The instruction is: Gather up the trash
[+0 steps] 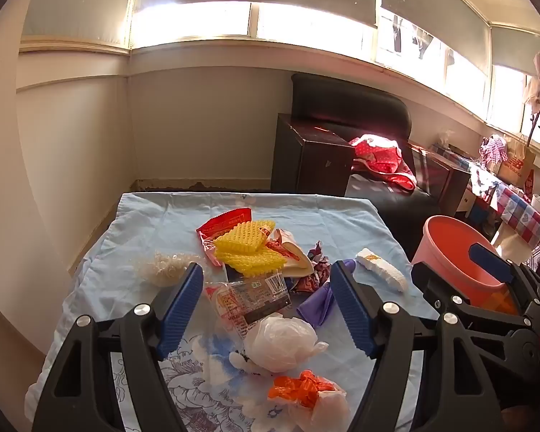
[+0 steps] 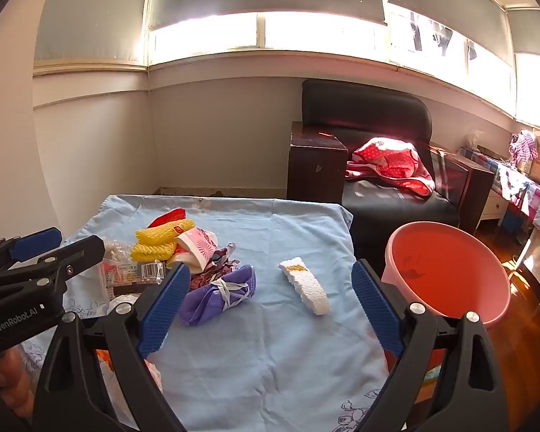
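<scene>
Blue-clothed table (image 2: 270, 360) still holds all the trash (image 1: 250, 252), pink bucket (image 2: 446, 270) looks nearly empty, both left gripper (image 1: 266, 309) and right gripper (image 2: 270, 309) gape wide, holding nothing.

Bright backlight, windows (image 1: 252, 23) blown out (fisheye bends edges).

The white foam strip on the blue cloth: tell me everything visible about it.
The foam strip is a white, bumpy-textured, elongated piece that looks like foam netting, with a small gold mark near its far end. It lies flat and slanted on the cloth, alone, between the purple bundle and the pink bucket, touching neither. No gripper touches it; in the right wrist view it lies ahead between the open fingers.
</scene>
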A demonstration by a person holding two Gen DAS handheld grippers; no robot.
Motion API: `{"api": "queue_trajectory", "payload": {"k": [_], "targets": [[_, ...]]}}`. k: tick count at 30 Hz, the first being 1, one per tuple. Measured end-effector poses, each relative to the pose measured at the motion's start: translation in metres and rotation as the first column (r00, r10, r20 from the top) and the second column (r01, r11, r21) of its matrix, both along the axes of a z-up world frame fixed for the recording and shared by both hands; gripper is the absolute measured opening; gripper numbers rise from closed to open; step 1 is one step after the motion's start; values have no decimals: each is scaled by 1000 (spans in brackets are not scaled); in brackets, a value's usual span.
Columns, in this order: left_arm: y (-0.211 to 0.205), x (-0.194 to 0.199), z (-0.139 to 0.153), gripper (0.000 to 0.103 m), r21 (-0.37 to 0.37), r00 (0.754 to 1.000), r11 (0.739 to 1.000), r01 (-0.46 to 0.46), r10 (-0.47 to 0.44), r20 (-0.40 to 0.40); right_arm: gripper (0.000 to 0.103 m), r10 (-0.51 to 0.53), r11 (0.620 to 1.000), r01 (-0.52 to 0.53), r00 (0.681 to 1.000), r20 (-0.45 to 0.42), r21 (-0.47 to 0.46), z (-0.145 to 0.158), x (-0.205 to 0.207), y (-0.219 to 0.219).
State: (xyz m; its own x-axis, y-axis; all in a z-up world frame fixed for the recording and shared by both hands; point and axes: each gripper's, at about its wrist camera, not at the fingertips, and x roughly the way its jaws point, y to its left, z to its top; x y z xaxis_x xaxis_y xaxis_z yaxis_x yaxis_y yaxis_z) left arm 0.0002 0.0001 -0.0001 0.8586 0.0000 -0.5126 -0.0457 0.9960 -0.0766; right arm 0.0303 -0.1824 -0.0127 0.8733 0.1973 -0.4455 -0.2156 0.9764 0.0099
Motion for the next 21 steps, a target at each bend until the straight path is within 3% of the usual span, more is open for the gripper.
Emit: {"api": "queue_trajectory", "payload": {"k": [21], "targets": [[0,0,0,72,6,1000,1000,0,0,3,92,-5,1000,4,1000,20,12,4,-1,-3]]}}
